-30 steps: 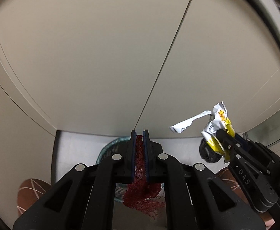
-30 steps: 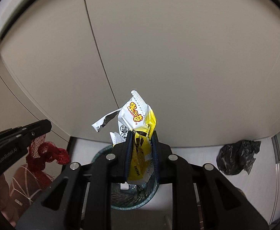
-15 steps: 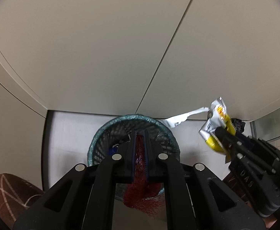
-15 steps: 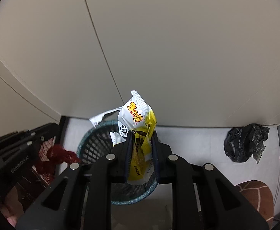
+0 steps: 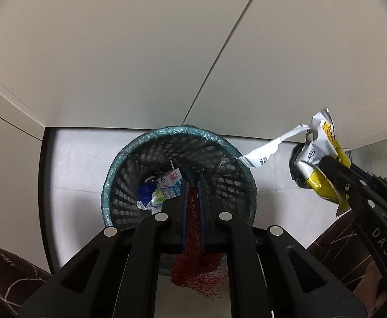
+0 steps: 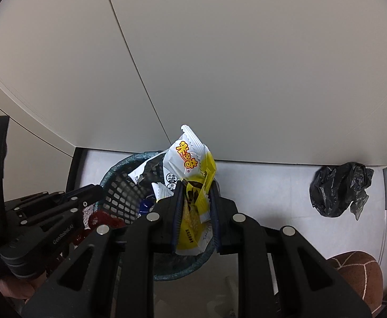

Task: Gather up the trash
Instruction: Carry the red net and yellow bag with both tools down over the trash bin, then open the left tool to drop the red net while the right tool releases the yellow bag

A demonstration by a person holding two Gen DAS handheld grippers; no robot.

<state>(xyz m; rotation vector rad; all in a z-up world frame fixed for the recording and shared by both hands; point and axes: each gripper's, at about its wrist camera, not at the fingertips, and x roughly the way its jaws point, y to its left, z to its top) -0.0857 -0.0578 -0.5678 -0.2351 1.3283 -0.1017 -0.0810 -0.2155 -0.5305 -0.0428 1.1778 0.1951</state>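
Observation:
A round mesh waste basket with a teal liner (image 5: pixel 119 164) (image 6: pixel 114 175) stands on the pale floor by the wall. Inside lie a small milk carton (image 5: pixel 170 184) and other scraps. My left gripper (image 5: pixel 192 185) is shut on a red mesh net bag (image 5: pixel 193 275) and holds it over the basket's near side. My right gripper (image 6: pixel 195 185) is shut on a yellow and white snack wrapper (image 6: pixel 190 159) above the basket; the wrapper also shows in the left wrist view (image 5: pixel 320 153), just right of the basket's rim.
A crumpled black plastic bag (image 6: pixel 339 188) lies on the floor to the right by the wall. Brown patterned shoes (image 6: pixel 357 273) (image 5: pixel 5 273) show at the lower edges. A beige panelled wall (image 5: pixel 167 53) stands right behind the basket.
Both grippers have tilted down and moved over the basket, which now shows its full opening and contents. Both keep hold of their trash.

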